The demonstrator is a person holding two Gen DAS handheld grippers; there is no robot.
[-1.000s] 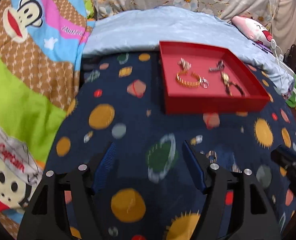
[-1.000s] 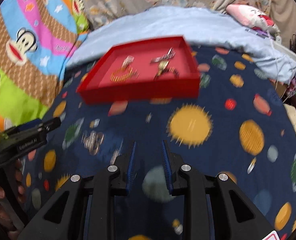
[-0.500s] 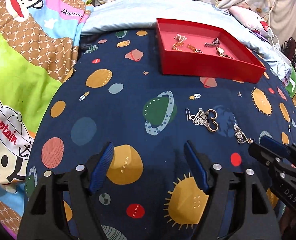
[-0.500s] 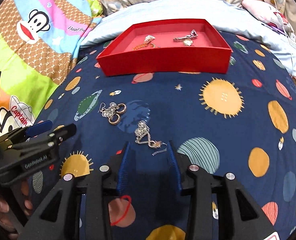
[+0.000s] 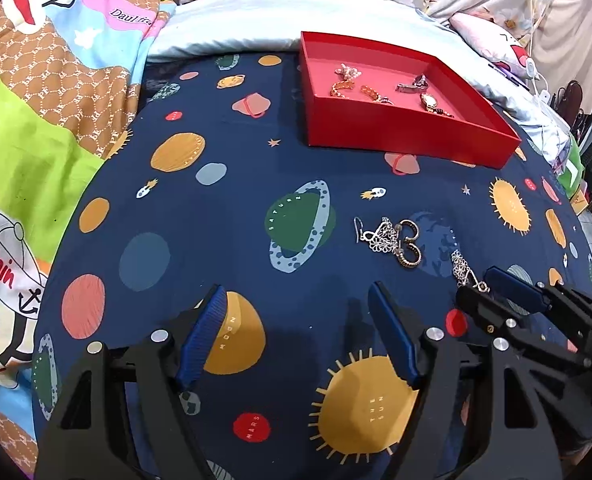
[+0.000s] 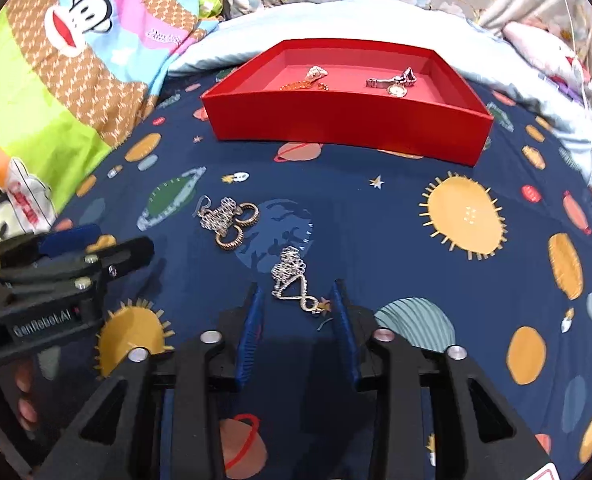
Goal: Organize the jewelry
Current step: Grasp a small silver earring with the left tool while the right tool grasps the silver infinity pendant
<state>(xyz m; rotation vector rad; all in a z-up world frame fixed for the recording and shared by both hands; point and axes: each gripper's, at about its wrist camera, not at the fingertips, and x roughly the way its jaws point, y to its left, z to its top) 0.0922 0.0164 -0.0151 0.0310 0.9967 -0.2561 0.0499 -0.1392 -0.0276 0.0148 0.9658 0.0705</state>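
Observation:
A red tray (image 5: 408,142) (image 6: 348,128) sits at the far side of the planet-print bedspread, holding a bracelet, a watch (image 6: 396,89) and other pieces. On the cloth lie a tangle of earrings (image 5: 392,240) (image 6: 227,220) and a single silver filigree earring (image 5: 462,270) (image 6: 291,276). My right gripper (image 6: 296,288) (image 5: 492,284) points down at that single earring, whose lower end lies between the fingertips. The jaws are closing and the pads do not touch it. My left gripper (image 5: 300,300) (image 6: 107,248) stands wide open over bare cloth, left of the tangle.
Bright cartoon bedding (image 5: 35,120) is heaped along the left. A pale blue pillow (image 5: 296,12) lies behind the tray, with floral fabric beyond it. The bed's edge drops away at the right (image 5: 584,200). A person's fingers (image 6: 23,400) hold the left gripper's handle.
Both grippers have sunk toward the bedspread and away from the tray. The right one has closed in on the single silver earring, which now lies between its fingertips.

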